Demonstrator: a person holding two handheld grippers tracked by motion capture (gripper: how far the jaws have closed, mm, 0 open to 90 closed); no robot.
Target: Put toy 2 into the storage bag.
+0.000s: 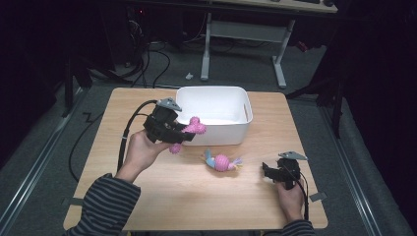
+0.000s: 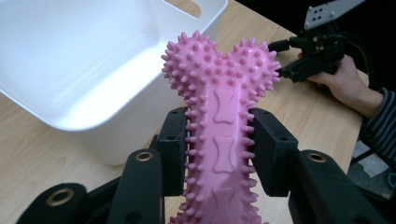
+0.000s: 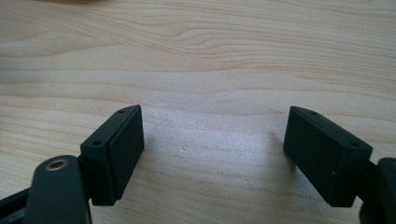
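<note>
The left gripper (image 1: 183, 132) has the pink spiked bone toy (image 2: 223, 126) clamped between its jaws — in the left gripper view the pads press on the shaft from both sides, knobbed end pointing away. It hangs clear of the table (image 1: 162, 196), just beside the front left corner of the white tub (image 1: 215, 118), not yet over the rim. So the pick is done; the drop is not.

The tub looks bare inside, as far as the high view and the left gripper view let me see — nothing has gone in so far, by my reading.

On the wood lies a second toy, the pink and blue one (image 1: 221, 162), in front of the tub and between the two hands. Nothing touches it.

The right gripper (image 1: 268, 172) rests low near the right front of the table, jaws standing apart with bare wood between the pads (image 3: 122, 149) — it holds nothing.

My guess at the tally: one toy in the air and close to the tub, one waiting on the table. What's left is carrying the bone over the rim, letting go, then fetching the other toy.
</note>
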